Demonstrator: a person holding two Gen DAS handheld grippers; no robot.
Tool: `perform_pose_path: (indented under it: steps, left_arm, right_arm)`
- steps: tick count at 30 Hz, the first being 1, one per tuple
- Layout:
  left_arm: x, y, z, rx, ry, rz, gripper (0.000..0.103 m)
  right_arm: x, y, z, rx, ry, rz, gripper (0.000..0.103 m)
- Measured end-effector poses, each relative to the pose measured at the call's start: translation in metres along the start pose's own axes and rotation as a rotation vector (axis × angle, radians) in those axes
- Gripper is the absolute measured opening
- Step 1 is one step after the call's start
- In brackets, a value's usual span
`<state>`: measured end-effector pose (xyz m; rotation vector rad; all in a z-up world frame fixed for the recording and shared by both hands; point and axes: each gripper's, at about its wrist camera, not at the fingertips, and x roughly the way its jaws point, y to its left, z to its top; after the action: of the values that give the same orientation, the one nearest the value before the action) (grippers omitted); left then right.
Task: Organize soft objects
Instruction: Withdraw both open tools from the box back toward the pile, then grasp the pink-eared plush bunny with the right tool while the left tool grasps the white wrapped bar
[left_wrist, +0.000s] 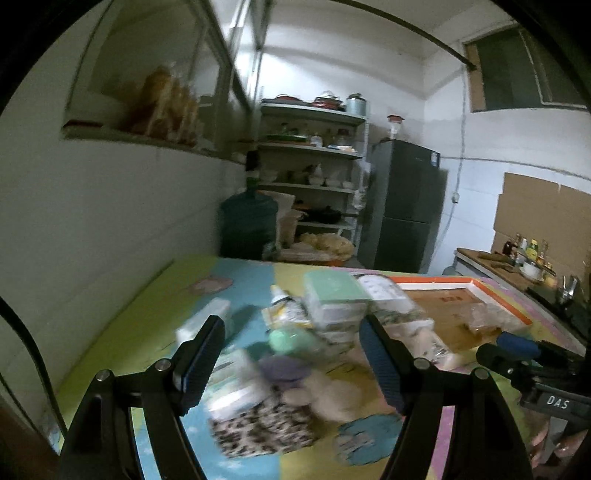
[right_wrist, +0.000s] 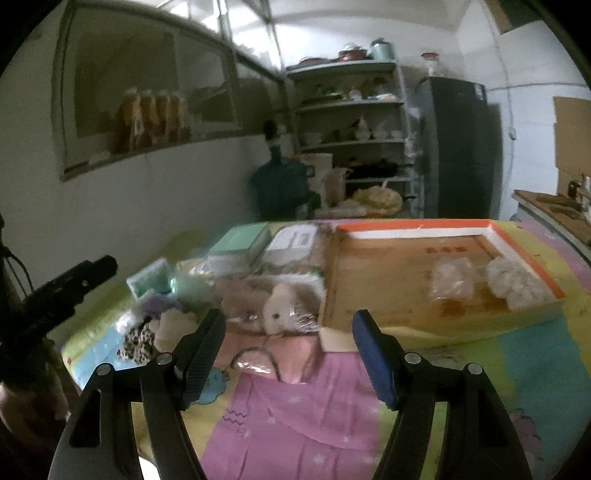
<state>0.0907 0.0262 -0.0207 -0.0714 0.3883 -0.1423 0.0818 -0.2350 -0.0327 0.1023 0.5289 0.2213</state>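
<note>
Both the left gripper (left_wrist: 291, 360) and the right gripper (right_wrist: 288, 349) gape wide and empty just short of the bagged white plush toy (right_wrist: 282, 308), lying left of the orange-rimmed tray (right_wrist: 524, 254); light, squashy and crinkly-slick, it is probably best pinched across its middle.

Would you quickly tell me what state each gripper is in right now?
Left gripper: open, holding nothing, above the pile of soft objects.
Right gripper: open, holding nothing.
</note>
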Motion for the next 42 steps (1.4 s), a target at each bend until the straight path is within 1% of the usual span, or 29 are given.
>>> perform_pose_path:
  steps: [3,8,13,18,20,23,25,26,27,28,30,34,38,41,42]
  left_arm:
    - [0.0,0.012,-0.005,-0.014,0.012,0.013,0.075]
    - [-0.002,0.025,-0.012,-0.021,0.019,0.018,0.075]
    - [0.002,0.033,-0.018,-0.024,0.034,0.011,0.075]
    - [0.01,0.048,-0.017,-0.042,0.05,0.025,0.075]
    - [0.011,0.053,-0.017,-0.053,0.055,0.03,0.076]
    - [0.014,0.061,-0.018,-0.063,0.065,0.035,0.076]
    - [0.017,0.067,-0.017,-0.058,0.074,0.04,0.076]
    - [0.018,0.069,-0.017,-0.055,0.078,0.039,0.076]
    - [0.022,0.072,-0.015,-0.05,0.088,0.027,0.076]
    - [0.024,0.075,-0.014,-0.046,0.1,0.009,0.076]
    - [0.035,0.081,-0.008,-0.035,0.133,-0.041,0.076]
    - [0.057,0.091,0.002,-0.005,0.191,-0.089,0.075]
    - [0.078,0.1,0.005,0.009,0.244,-0.12,0.076]
    - [0.097,0.107,0.002,-0.006,0.292,-0.109,0.075]
    - [0.102,0.11,0.001,-0.017,0.302,-0.107,0.072]
  right_arm:
    - [0.018,0.011,0.002,-0.068,0.04,0.032,0.073]
    - [0.048,0.025,0.009,-0.241,0.111,0.063,0.073]
    - [0.077,0.018,0.019,-0.3,0.18,0.06,0.073]
    - [0.099,0.013,0.018,-0.331,0.252,0.068,0.072]
    - [0.106,0.014,0.017,-0.344,0.262,0.068,0.066]
    - [0.113,0.015,0.015,-0.362,0.274,0.066,0.062]
    - [0.118,0.016,0.014,-0.37,0.283,0.067,0.056]
    - [0.119,0.017,0.014,-0.373,0.287,0.067,0.052]
    - [0.12,0.017,0.014,-0.373,0.293,0.067,0.043]
    - [0.121,0.017,0.014,-0.373,0.294,0.061,0.039]
    - [0.12,0.017,0.014,-0.374,0.289,0.06,0.037]
    - [0.111,0.017,0.014,-0.355,0.26,0.076,0.036]
    - [0.095,0.013,0.015,-0.31,0.216,0.096,0.036]
    - [0.081,0.012,0.016,-0.267,0.181,0.115,0.036]
    - [0.077,0.012,0.017,-0.255,0.17,0.121,0.036]
